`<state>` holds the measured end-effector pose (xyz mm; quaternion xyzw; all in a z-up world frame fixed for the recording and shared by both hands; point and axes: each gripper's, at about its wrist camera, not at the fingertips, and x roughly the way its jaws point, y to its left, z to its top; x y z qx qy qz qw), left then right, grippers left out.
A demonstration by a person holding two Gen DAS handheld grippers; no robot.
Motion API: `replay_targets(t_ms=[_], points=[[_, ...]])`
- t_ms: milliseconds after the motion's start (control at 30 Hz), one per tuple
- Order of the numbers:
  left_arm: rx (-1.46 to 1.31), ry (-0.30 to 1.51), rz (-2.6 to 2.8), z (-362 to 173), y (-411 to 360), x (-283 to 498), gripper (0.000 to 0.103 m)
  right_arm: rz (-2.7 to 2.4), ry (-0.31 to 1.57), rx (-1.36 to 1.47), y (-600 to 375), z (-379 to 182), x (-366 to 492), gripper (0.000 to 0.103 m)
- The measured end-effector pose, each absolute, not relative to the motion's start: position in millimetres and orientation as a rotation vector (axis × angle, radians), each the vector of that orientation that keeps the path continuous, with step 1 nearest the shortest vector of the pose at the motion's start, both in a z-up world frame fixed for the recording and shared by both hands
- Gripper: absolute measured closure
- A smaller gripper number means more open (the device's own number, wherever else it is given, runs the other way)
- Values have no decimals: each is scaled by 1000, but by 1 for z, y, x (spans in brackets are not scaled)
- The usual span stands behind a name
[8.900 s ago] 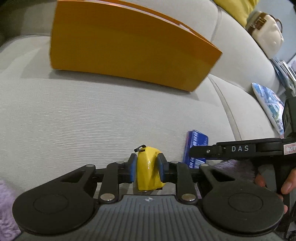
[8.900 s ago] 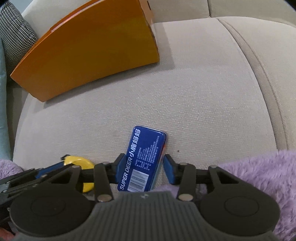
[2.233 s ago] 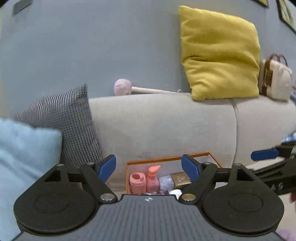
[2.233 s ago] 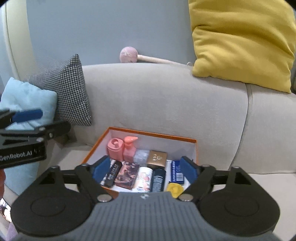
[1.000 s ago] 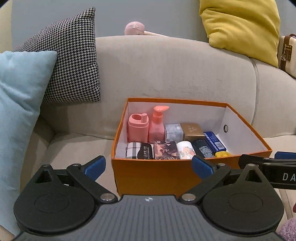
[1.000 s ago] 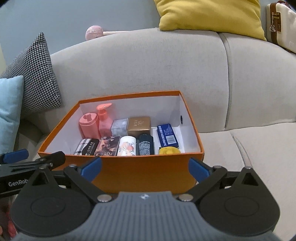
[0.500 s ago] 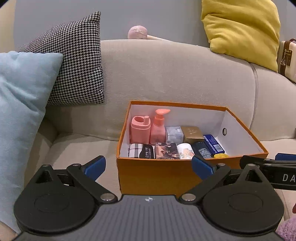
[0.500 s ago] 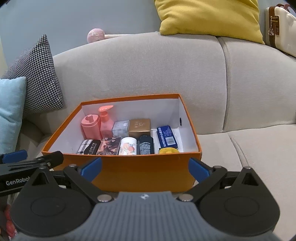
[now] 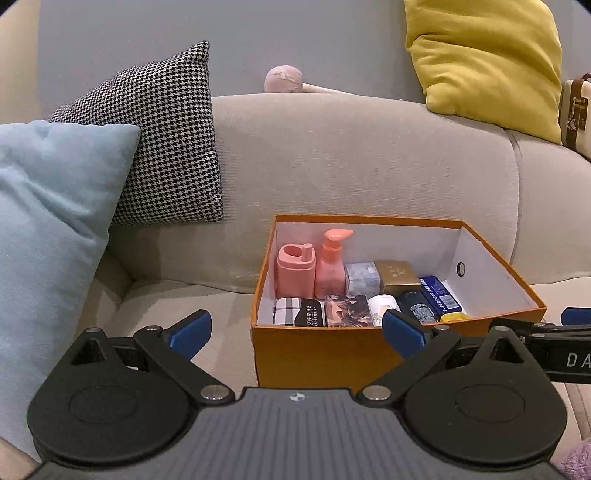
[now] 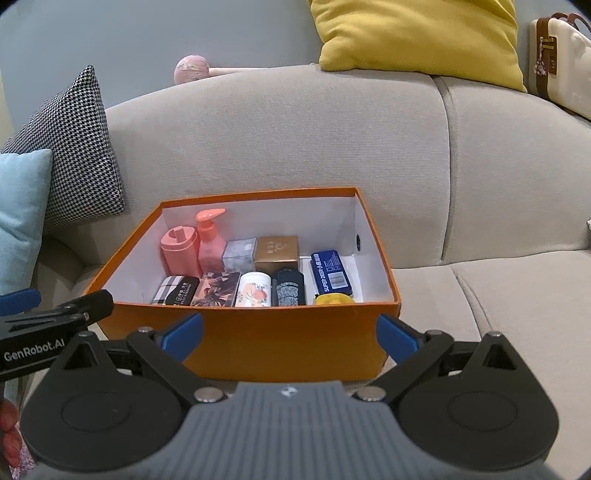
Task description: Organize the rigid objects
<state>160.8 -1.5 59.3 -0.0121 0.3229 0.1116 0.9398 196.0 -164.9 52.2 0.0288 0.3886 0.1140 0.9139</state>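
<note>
Both tongs were spread wide and held nothing: the left tongs (image 9: pixel 296 326) and the right tongs (image 10: pixel 290 334) each hung just short of the orange box (image 10: pixel 258 339), whose near wall stood directly ahead of them and hid the lower part of what lay inside. Past that wall, at the far left of the box, stood a pink container (image 10: pixel 179 251) and a pink pump bottle (image 10: pixel 210 243), with a grey cube (image 10: pixel 239 254) and a gold box (image 10: pixel 277 251) beside them. Nearer the tongs lay a plaid case (image 10: pixel 177 290), a patterned packet (image 10: pixel 218 288), a white jar (image 10: pixel 255 288) and a dark bottle (image 10: pixel 290 288). Farthest right were the blue tin (image 10: pixel 330 275) and, touching its near end, the yellow piece (image 10: pixel 334 298). The box sat on the seat of a beige sofa (image 10: pixel 480 295). Left of the tongs leaned a light blue cushion (image 9: pixel 44 221) and a houndstooth cushion (image 9: pixel 162 136). On the sofa back, beyond the tongs, rested a yellow pillow (image 10: pixel 421 33), a pink-headed stick (image 10: pixel 192 68) and a cream case (image 10: pixel 557 51). A grey-blue wall (image 9: pixel 258 33) rose behind.
</note>
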Motion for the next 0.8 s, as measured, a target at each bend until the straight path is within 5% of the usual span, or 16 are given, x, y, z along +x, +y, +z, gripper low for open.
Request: replay_targets(t_ms=[800], points=[[-22,669,192,60,-6,162,0,220,801,59,-165,51,197,3]])
